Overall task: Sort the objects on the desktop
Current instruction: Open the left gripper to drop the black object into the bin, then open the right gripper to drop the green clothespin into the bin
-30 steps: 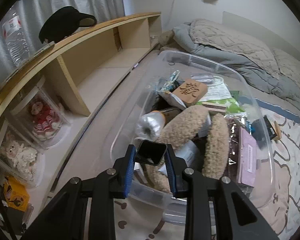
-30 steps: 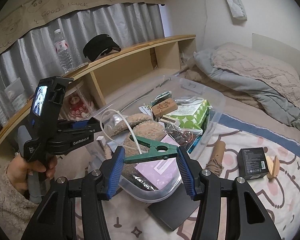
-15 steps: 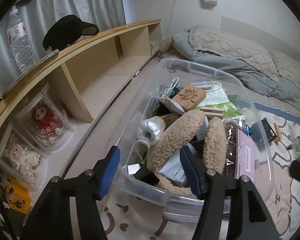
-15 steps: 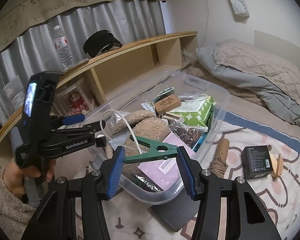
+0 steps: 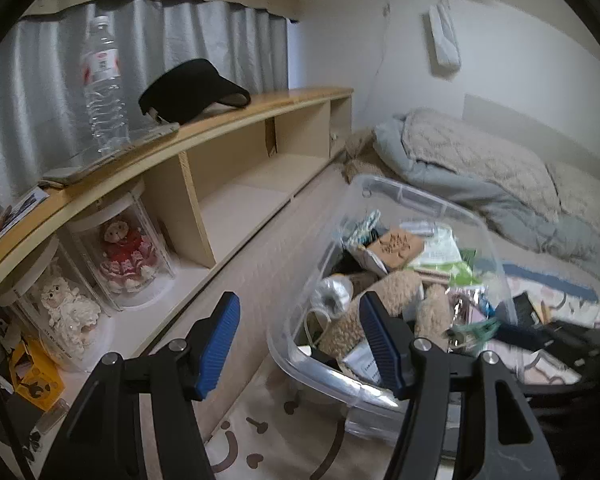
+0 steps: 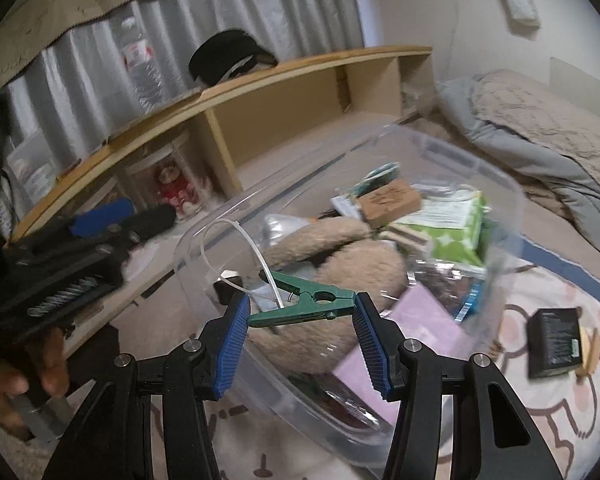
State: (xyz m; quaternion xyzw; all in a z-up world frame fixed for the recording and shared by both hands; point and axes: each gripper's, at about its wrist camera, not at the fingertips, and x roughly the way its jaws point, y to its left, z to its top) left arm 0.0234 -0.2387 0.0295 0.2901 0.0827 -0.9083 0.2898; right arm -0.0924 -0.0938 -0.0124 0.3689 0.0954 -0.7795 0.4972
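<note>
**Currently: green clip held crosswise over the bin**

My right gripper point(image 6: 300, 320) is clenched on the green clothespin point(image 6: 304, 306). Its long axis runs across the jaws, roughly 9 to 3 o'clock, one end on each blue pad. A white cord point(image 6: 260, 256) loops up from behind the clip toward 11 o'clock; I cannot tell whether the two touch. The clip hangs above the clear plastic bin point(image 6: 480, 168), over the plush brown item point(image 6: 340, 248).

My left gripper point(image 5: 300, 340) is released, with nothing between its pads; it sits at the bin's 9 o'clock side.

Right view only: black box point(image 6: 556, 342) on the patterned mat at 3 o'clock, my left hand point(image 6: 24, 384) on its handle. Left view only: two dolls in clear cases point(image 5: 124, 252) under the shelf; the clip shows there as a green blur point(image 5: 476, 328).
</note>
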